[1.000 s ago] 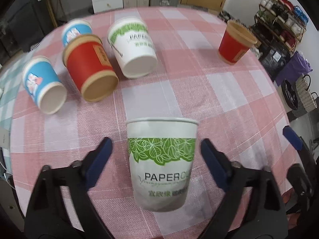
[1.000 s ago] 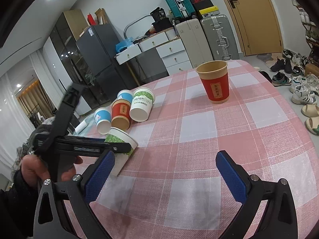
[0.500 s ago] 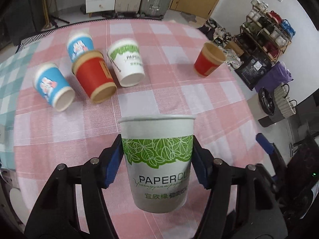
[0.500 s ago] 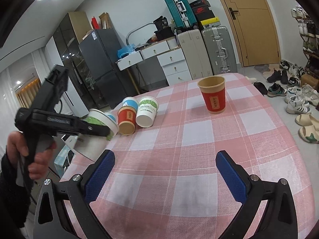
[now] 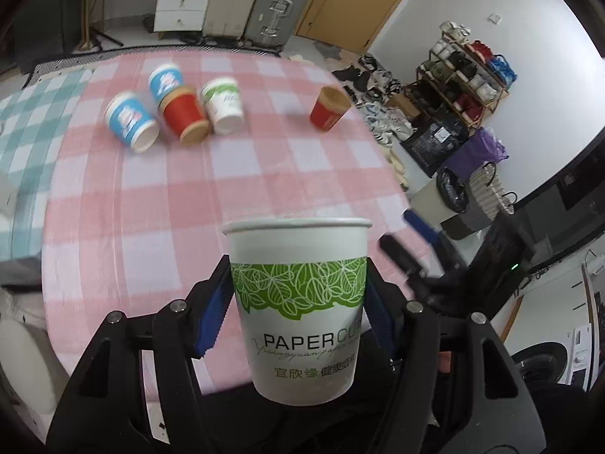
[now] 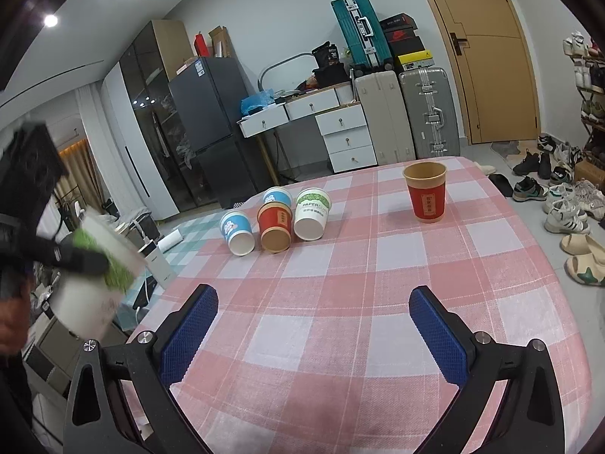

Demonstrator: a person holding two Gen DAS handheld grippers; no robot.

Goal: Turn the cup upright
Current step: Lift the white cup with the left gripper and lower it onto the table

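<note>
Left gripper [image 5: 298, 312]: closed onto the white-and-green paper cup [image 5: 298, 302], blue pads pressed against both sides at the leaf band. Cup held rim up, off the desk [image 5: 264, 166], above its near edge. In the right wrist view the same cup [image 6: 94, 276] is blurred at the far left, tilted, out past the desk's left edge.

Right gripper [image 6: 314, 325]: fingers spread wide, nothing between them, hovering over the near part of the checked cloth.

On the desk: four cups lying on their sides in a cluster, two blue cups [image 6: 238, 232], a red cup [image 6: 275, 227], a white-green cup [image 6: 312, 213]. One red cup standing upright [image 6: 426, 196], well apart to the right.
</note>
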